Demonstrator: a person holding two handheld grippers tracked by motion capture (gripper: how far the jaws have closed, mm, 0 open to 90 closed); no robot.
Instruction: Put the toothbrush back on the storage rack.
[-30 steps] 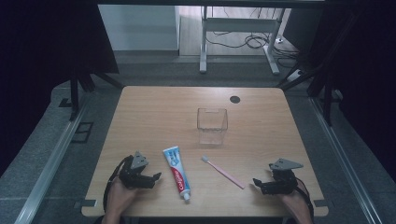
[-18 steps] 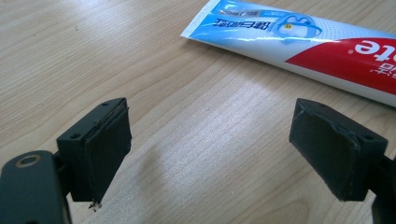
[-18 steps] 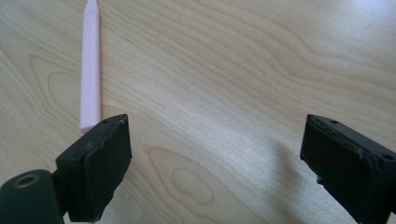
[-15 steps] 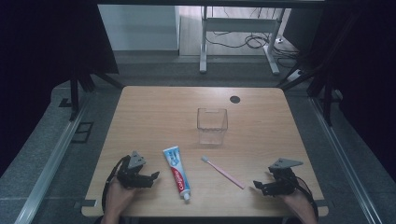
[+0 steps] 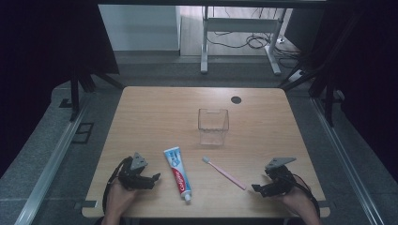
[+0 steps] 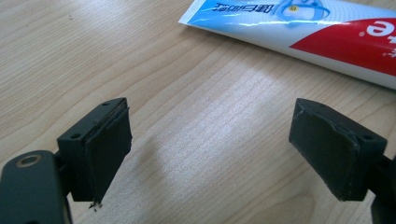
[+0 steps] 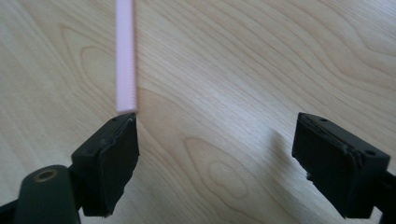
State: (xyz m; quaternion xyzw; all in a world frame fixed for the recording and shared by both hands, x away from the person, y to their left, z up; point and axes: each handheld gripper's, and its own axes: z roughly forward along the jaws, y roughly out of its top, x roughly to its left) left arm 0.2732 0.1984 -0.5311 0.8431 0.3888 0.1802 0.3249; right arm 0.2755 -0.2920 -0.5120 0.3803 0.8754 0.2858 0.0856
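Resting low on the worktop [image 5: 155, 112] at about five o'clock, the right gripper [image 5: 257, 188] points toward the near end of the pink toothbrush [image 5: 224, 173]. Its jaws have just been closing a little, yet they stand wide apart with nothing between them; in the right gripper view the handle tip [image 7: 125, 56] stops just ahead of the left-hand jaw, outside the gap. The left gripper [image 5: 155, 178], at about seven o'clock, is likewise wide open and empty, with the toothpaste tube [image 5: 178, 173] lying just beyond it toward three o'clock.

The toothbrush lies flat near the middle of the front half, bristle end toward eleven o'clock and handle end toward five o'clock, well apart from the clear cup [image 5: 213, 124], which stands upright toward twelve o'clock.

Assessment: the step in hand appears to be the approach to the toothbrush handle. To do it well, the right gripper should be shifted sideways until the handle sits centred between the jaws, then advanced so the pads overlap the handle rather than its very tip. The jaws ought to be kept low against the worktop, as the handle is thin and could slip out or skid away if only one pad nudges it.
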